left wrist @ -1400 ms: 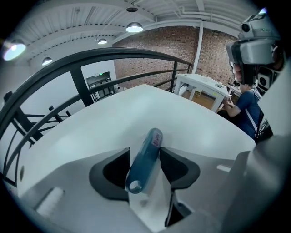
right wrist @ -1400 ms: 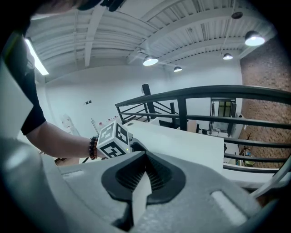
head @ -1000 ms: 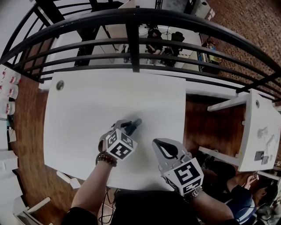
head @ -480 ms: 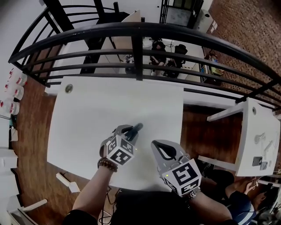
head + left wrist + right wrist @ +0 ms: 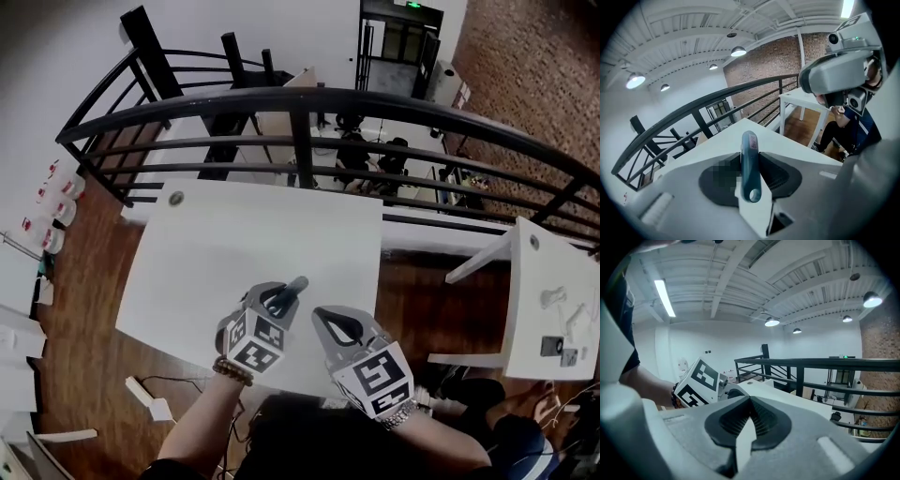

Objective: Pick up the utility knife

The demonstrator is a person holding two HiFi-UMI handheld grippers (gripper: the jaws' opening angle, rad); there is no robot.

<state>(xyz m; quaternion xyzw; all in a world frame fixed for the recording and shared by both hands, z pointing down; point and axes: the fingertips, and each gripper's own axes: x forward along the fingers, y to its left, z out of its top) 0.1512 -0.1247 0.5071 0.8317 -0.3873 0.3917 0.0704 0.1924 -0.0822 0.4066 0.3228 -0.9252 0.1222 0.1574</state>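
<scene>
Left tool [image 5: 274, 300]: jaws pinching the utility knife [image 5: 750, 161], one pad on each flat side. They stand partly apart, as wide as the handle is thick.
- The knife is teal and slim and lies lengthwise along the jaws. The end with the round hole sits back toward the tool's body. The far end sticks out past the tips and has a small pinkish label on it.
- The white desk [image 5: 225, 234] lies beyond and below the tips. The knife looks clear of the desk top, over its near part.

Right tool [image 5: 328, 317]: jaws pressed together at the tips with nothing between them. It sits just to the right of the left tool, apart from it, near the desk's front edge.
- In the right gripper view, the left tool's marker cube [image 5: 696, 380] is to the left of the right tool's jaws.

Black railing [image 5: 300, 98] runs past the desk's far edge, ahead of both tools. A second white desk [image 5: 553, 272] is well off to the right of the right tool.
</scene>
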